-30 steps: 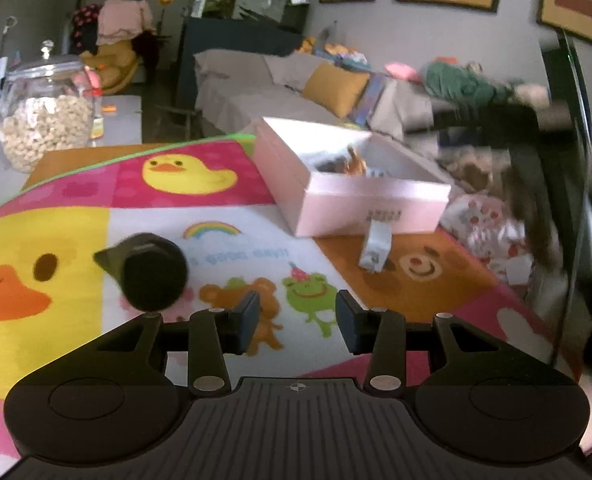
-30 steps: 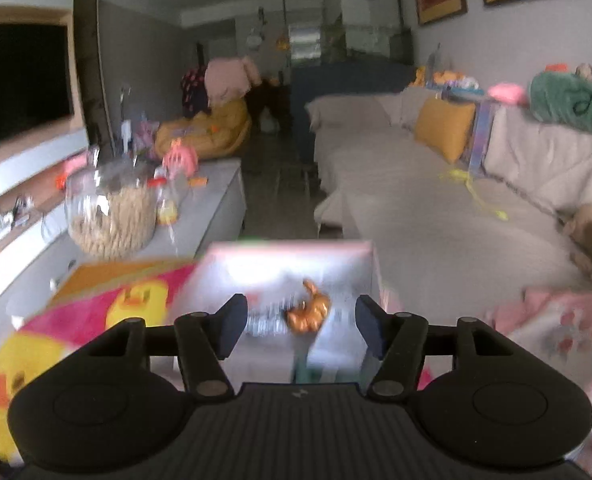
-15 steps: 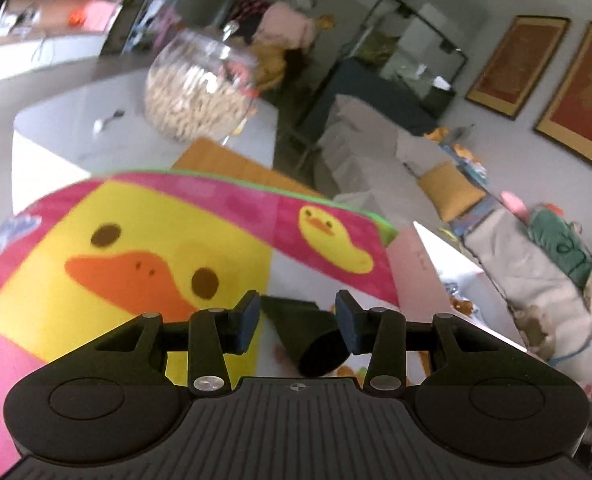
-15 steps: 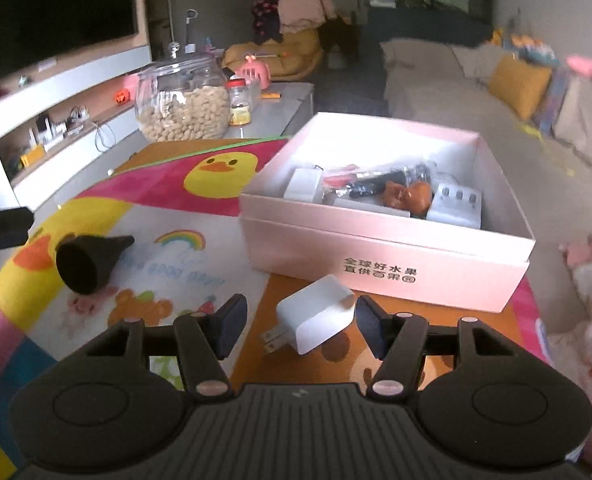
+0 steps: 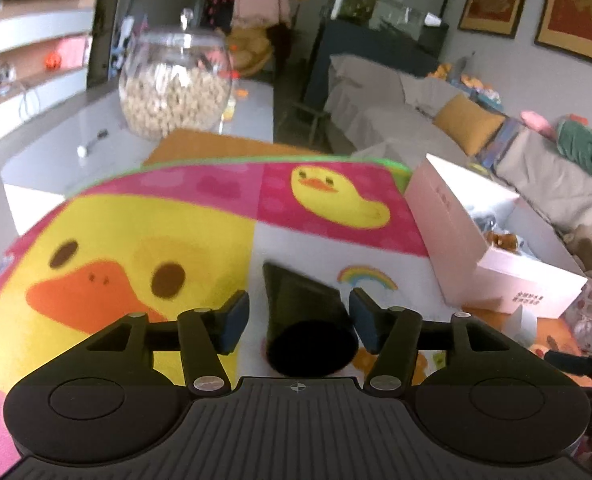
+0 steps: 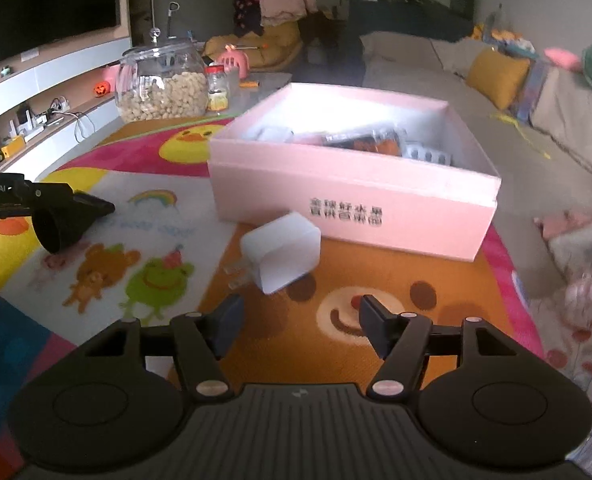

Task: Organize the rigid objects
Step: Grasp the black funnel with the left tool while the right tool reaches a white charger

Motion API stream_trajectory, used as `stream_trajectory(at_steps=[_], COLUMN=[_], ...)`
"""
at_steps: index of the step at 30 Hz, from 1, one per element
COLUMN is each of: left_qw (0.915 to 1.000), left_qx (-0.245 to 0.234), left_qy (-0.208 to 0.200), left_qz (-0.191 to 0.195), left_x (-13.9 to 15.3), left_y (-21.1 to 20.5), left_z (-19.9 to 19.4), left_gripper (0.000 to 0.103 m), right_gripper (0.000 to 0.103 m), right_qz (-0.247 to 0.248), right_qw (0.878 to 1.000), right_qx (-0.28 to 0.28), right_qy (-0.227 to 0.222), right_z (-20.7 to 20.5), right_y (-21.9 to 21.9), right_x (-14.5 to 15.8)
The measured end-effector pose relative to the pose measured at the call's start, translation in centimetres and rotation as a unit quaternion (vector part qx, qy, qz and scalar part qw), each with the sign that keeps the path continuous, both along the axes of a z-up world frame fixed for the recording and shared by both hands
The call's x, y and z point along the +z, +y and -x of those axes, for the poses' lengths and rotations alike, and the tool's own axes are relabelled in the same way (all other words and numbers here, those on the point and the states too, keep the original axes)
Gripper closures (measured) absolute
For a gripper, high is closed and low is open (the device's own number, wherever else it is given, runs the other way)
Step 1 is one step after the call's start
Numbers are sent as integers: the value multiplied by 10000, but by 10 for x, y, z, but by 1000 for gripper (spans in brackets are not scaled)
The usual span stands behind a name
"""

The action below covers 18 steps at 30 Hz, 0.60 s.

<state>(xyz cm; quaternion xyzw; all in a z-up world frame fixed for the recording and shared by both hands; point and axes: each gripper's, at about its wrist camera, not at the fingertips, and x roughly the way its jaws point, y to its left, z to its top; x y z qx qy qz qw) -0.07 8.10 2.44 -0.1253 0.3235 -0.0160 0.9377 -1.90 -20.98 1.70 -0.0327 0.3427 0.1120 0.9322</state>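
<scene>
Funnel, black (image 5: 308, 320): lies on its side between the spread fingers of the left claw (image 5: 299, 316), apparently untouched. White charger (image 6: 281, 258): just ahead of the right claw (image 6: 299, 326), also apart; pink box (image 6: 352, 196) beyond it.

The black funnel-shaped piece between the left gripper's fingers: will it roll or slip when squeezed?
The black funnel lies on its side, tapered and round, so it probably rolls in an arc if nudged. The open left gripper would close across its sloped walls; it may squirt forward. It looks rigid.
</scene>
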Motion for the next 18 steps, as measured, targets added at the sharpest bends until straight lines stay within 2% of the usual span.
stream_trajectory(at_steps=[2, 7, 11, 15, 18], left_qw=[9996, 9994, 9996, 9967, 9933], left_qx=[13, 148, 67, -606, -1113], left_qy=[289, 139, 72, 63, -38], left_qz=[37, 267, 254, 530, 321], left_x=[-8, -13, -13, -16, -18], left_y=[2, 6, 2, -16, -41], left_z=[-5, -6, -9, -4, 9], left_gripper=[46, 48, 50, 50, 50], right_gripper=[36, 36, 36, 36, 36], right_qz=[-37, -58, -69, -99, -76], right_qw=[10000, 10000, 10000, 9999, 10000], right_qx=[-7, 5, 3, -5, -8], right_qy=[-47, -50, -43, -33, -41], right_z=[2, 3, 3, 3, 2], right_y=[-1, -2, -3, -3, -1], right_x=[1, 0, 0, 1, 2])
